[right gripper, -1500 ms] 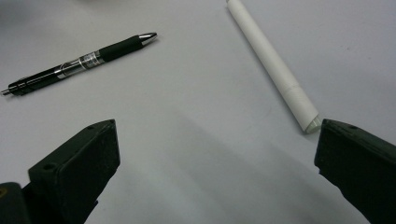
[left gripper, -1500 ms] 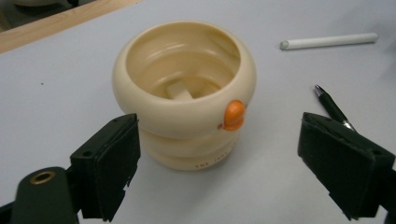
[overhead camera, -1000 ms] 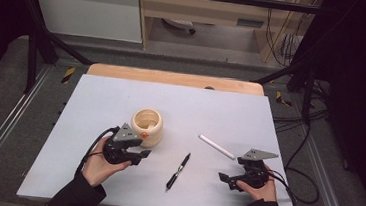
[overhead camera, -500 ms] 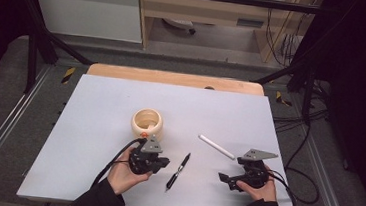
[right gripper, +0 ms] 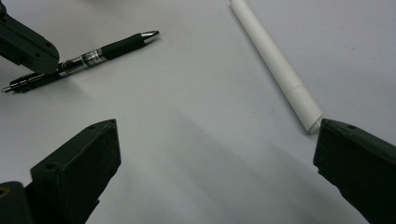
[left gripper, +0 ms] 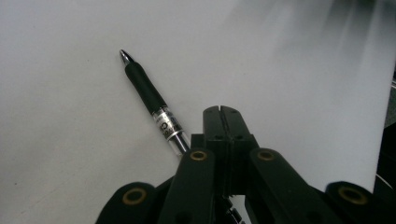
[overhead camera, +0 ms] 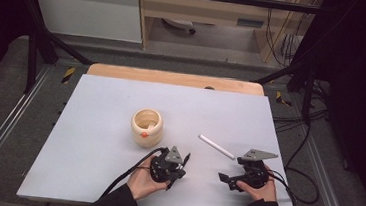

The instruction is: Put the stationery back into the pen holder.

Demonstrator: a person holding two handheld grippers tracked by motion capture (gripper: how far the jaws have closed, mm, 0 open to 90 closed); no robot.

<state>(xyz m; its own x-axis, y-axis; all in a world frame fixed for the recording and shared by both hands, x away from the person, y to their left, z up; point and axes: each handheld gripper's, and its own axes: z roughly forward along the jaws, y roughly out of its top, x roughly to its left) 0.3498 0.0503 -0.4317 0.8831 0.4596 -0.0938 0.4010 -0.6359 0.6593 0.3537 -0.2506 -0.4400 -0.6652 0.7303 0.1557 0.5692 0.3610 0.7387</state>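
Left gripper view: the pen (left gripper: 150, 102) lies on the table (left gripper: 280, 70), axis running toward 11 o'clock, just left of the left gripper (left gripper: 222, 122), whose jaws are pressed together, gripping nothing.

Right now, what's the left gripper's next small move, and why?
Probably open the left gripper and shift it sideways over the pen: its jaws are shut together on nothing, and the pen lies just beside them, not between them.
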